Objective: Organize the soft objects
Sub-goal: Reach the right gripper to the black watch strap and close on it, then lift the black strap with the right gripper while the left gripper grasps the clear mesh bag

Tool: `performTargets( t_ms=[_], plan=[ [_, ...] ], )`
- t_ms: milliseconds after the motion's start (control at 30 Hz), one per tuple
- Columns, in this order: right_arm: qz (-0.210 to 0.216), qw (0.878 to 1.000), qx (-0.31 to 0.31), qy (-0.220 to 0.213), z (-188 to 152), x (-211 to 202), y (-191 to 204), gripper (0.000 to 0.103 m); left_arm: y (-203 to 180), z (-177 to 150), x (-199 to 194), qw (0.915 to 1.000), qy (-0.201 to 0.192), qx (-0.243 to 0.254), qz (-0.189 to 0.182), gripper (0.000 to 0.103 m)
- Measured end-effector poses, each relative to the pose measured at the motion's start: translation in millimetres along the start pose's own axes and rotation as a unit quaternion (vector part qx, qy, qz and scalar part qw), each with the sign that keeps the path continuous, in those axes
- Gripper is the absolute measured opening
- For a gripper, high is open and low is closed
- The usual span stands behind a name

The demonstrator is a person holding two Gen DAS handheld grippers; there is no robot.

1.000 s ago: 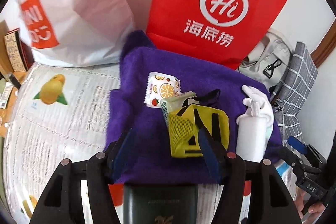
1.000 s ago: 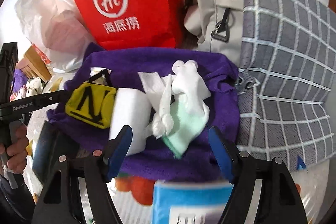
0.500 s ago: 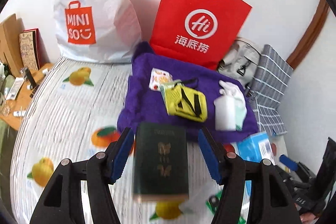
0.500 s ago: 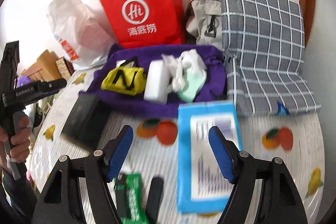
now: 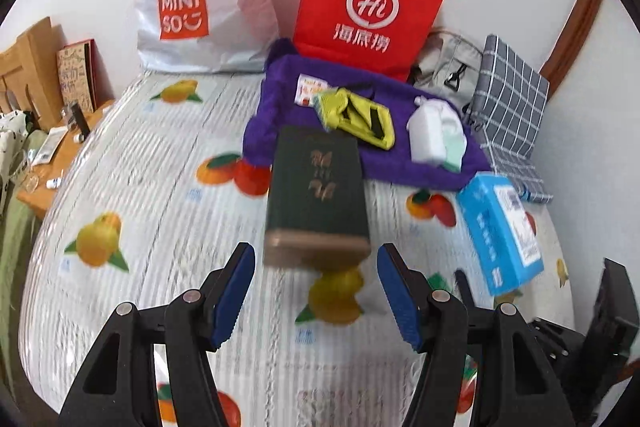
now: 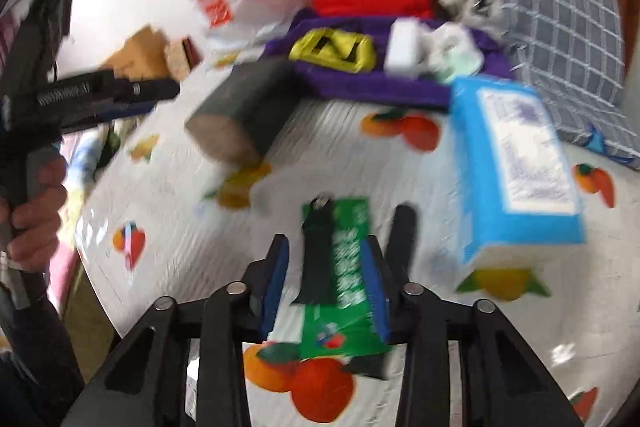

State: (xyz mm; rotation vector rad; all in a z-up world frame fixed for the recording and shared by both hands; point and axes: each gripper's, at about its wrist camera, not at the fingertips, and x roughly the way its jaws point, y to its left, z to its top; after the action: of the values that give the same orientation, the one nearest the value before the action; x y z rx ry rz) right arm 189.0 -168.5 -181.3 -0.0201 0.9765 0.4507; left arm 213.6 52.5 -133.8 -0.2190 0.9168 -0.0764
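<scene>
A purple towel (image 5: 400, 167) lies at the back of the table and carries a yellow pouch (image 5: 362, 119), a small snack packet (image 5: 309, 90) and white and mint cloths (image 5: 438, 137). It also shows in the right wrist view (image 6: 368, 83). My left gripper (image 5: 316, 267) is open and empty, just in front of a dark green book (image 5: 318, 195). My right gripper (image 6: 326, 259) has narrowed around a green packet (image 6: 340, 271) with a black object on it; the blur hides whether the pads touch it.
A blue box (image 5: 498, 227) lies right of the book. A red paper bag (image 5: 372, 7), a white Miniso bag (image 5: 200, 7), a grey bag (image 5: 448, 67) and a checked cloth (image 5: 510, 99) stand along the wall. The fruit-print tablecloth (image 5: 140, 187) covers the table.
Both grippers have pulled back from the towel, so the book, blue box and green packet came into view. The right jaws have narrowed around the green packet.
</scene>
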Motion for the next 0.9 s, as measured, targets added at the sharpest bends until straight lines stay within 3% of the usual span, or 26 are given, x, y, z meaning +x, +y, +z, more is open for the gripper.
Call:
performTargets(
  t_ms=[333, 400, 433, 600, 900],
  plan=[
    [-0.046, 0.998, -0.033, 0.027, -6.2, 41.0, 18.0, 0.031, 14.3, -30.1, 2.9, 0.9996, 0.016, -0.013, -0.017, 0.062],
    [-0.062, 0.997, -0.044, 0.025, -4.4, 43.7, 22.5, 0.021, 16.7, -31.9, 3.6, 0.9995, 0.019, -0.017, -0.018, 0.062],
    [-0.065, 0.996, -0.047, 0.025, -3.4, 43.1, 23.5, 0.021, 18.1, -32.8, 3.5, 0.9994, 0.019, -0.019, -0.02, 0.062],
    [-0.032, 0.999, -0.04, 0.0, -2.5, 21.7, 25.5, 0.021, 20.2, -36.3, 4.3, 0.9993, 0.024, -0.023, -0.018, 0.062],
    [-0.027, 0.999, -0.007, -0.034, -14.7, -17.0, 9.5, 0.021, 0.2, -49.0, 13.2, 0.9988, 0.047, -0.01, -0.012, 0.062]
  ],
)
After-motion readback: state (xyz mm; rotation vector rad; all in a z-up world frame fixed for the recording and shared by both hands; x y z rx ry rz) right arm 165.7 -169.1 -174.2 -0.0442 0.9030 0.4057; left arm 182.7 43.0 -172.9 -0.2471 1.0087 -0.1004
